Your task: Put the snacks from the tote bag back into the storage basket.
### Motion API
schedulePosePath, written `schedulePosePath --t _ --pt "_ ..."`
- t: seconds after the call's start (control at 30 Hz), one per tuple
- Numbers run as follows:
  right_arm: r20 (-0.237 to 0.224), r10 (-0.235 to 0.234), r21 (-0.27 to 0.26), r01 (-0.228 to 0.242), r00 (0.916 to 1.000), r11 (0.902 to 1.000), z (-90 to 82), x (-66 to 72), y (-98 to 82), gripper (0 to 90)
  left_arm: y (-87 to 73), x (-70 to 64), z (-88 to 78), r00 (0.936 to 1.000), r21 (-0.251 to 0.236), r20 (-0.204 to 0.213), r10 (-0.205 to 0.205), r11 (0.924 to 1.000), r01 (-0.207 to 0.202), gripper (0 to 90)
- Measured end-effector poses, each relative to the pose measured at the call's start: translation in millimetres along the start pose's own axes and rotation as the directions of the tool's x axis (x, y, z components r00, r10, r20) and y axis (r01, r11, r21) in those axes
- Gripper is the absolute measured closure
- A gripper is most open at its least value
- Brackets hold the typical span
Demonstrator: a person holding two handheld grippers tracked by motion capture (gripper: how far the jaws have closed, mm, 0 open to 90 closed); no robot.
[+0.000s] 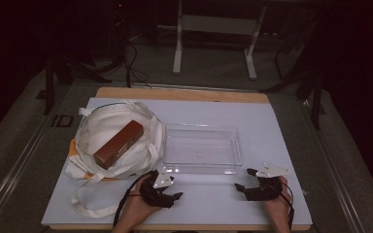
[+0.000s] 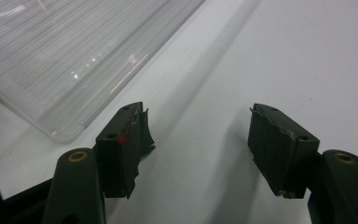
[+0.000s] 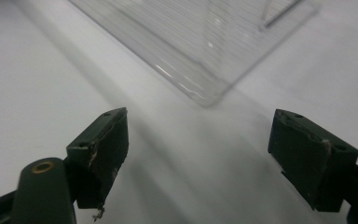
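Observation:
A white cloth bag (image 1: 111, 141) lies at the left of the table with a brown oblong box (image 1: 118, 144) resting on it. A clear plastic tray (image 1: 201, 148) stands empty in the middle. My left gripper (image 1: 167, 193) rests on the white mat just in front of the tray's near left corner (image 2: 65, 130), open with nothing between its pads (image 2: 130, 140). My right gripper (image 1: 245, 180) lies in front of the tray's near right corner (image 3: 205, 95), also open and empty, its pads (image 3: 107, 144) wide apart.
A white mat (image 1: 281, 145) covers the wooden table (image 1: 184, 93). The bag's strap (image 1: 90, 206) loops toward the front left edge. Beyond the table stands a white frame (image 1: 213, 34) on a dark floor, with cables (image 1: 131, 63) trailing.

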State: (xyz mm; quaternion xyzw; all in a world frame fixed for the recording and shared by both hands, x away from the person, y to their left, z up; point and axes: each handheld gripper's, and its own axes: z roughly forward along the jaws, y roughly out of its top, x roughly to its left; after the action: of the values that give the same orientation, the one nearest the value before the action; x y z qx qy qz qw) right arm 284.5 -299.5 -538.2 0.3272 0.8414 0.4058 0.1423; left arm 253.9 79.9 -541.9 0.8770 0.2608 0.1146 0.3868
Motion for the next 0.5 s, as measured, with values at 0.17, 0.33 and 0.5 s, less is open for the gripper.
schedulePosePath --t 0.17,0.33,0.5 --pt "-0.007 0.013 -0.031 -0.013 0.9999 0.9994 -3.1 -1.4 -1.2 19.9 0.0 0.1 0.0 1.0000 0.000 0.002 -0.001 1.0000 0.001 36.7" --pt "-0.024 0.011 -0.067 -0.013 0.9996 0.9977 -6.2 -1.9 -2.9 19.9 0.2 -0.3 0.1 1.0000 0.000 0.001 0.003 1.0000 -0.003 36.7" --pt "-0.017 -0.019 -0.071 0.017 0.9997 0.9973 -6.3 1.0 -3.2 19.9 0.7 0.5 -0.5 0.9998 0.003 0.014 0.015 0.9999 -0.015 38.2"
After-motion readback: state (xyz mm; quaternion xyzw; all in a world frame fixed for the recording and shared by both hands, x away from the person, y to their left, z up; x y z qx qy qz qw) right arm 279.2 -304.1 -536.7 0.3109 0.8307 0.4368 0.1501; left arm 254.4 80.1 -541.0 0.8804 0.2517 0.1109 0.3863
